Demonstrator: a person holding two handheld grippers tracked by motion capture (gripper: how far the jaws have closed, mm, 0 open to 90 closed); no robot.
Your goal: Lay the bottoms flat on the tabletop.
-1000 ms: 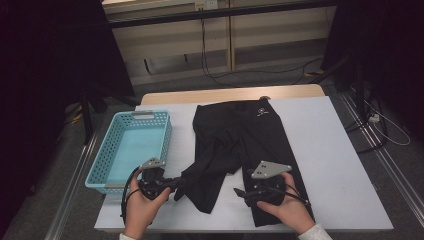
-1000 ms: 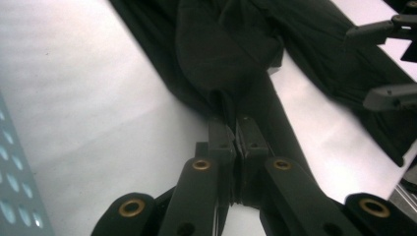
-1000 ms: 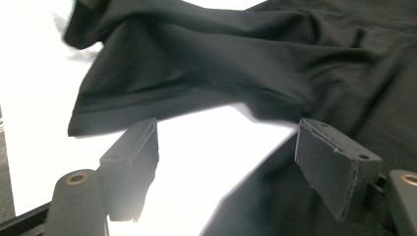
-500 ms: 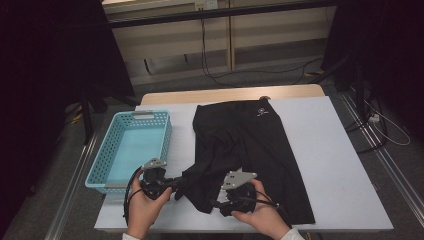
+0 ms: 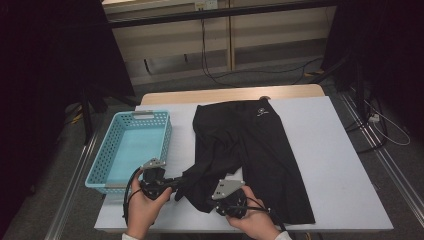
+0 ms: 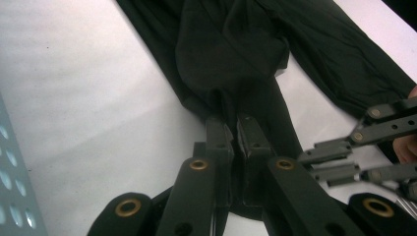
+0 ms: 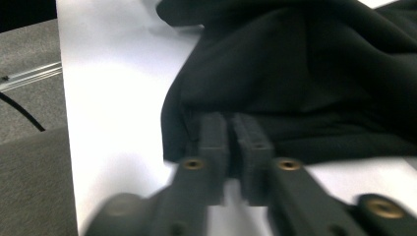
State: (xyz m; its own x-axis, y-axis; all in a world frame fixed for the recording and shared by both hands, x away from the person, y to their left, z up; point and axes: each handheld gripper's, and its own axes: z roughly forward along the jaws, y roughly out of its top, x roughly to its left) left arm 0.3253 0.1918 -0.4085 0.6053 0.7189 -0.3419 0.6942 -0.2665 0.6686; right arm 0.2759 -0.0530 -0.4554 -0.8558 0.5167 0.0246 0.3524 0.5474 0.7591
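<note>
On the white table, rumpled black shorts, hem pinched by left gripper and right gripper.

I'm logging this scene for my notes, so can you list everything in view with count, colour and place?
Garment: one, black, spread across the table's middle, its near left part bunched.
Basket: one, light blue, on the table's left side.
Table: one, white top with a wooden far edge.
Cables: several, dark, on the floor beyond the table.
Left gripper: one, black, shut on the garment near the basket.
Right gripper: one, black, jaws just closed on the garment's near edge.
Hands: two, at the near edge.
</note>
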